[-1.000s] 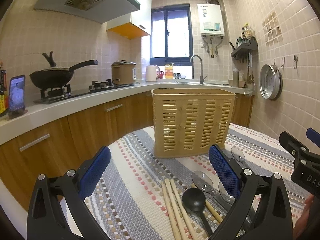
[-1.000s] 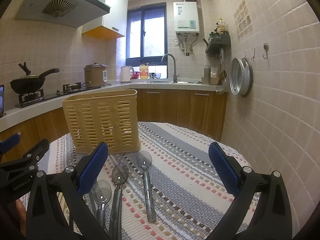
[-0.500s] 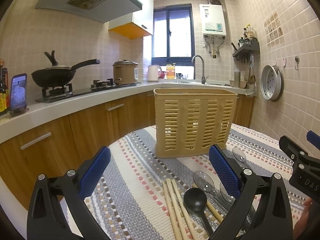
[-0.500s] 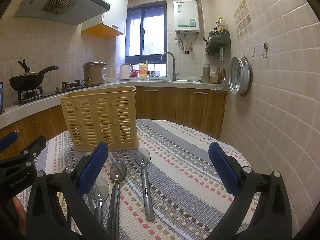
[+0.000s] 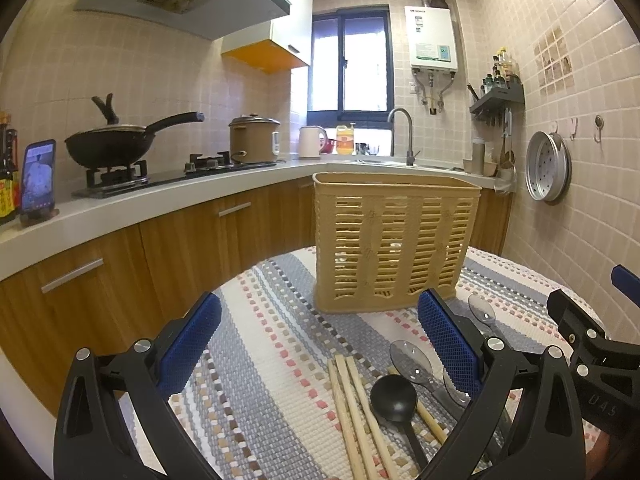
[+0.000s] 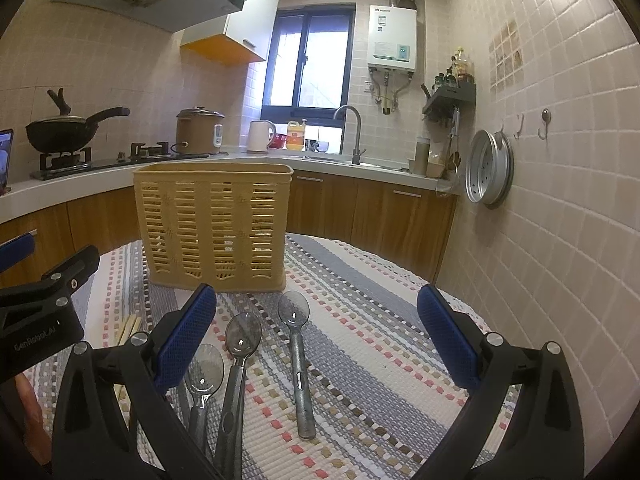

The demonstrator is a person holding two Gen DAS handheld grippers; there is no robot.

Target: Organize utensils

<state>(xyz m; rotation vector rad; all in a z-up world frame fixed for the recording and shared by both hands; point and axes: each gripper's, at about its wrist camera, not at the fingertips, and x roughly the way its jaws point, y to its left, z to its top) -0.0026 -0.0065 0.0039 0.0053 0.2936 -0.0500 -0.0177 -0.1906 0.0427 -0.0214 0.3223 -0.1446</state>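
Observation:
A tan slatted utensil basket [image 5: 394, 240] stands upright on the striped table mat [image 5: 280, 344]; it also shows in the right wrist view [image 6: 214, 224]. In front of it lie wooden chopsticks [image 5: 352, 404], a black spoon [image 5: 394, 400] and clear-bowled spoons [image 5: 410, 362]. The right wrist view shows three grey-handled spoons [image 6: 298, 356] side by side. My left gripper [image 5: 320, 344] is open and empty above the chopsticks. My right gripper [image 6: 316, 332] is open and empty above the spoons.
A kitchen counter [image 5: 120, 208] with a wok [image 5: 116, 144], rice cooker [image 5: 254, 140], kettle and sink curves behind the table. A tiled wall [image 6: 560, 200] with a hanging metal lid [image 6: 490, 172] is close on the right. A phone [image 5: 38, 178] leans on the counter.
Both grippers have drifted slightly; the basket sits a little differently in each view. Both stay open and empty. The utensils have not moved.

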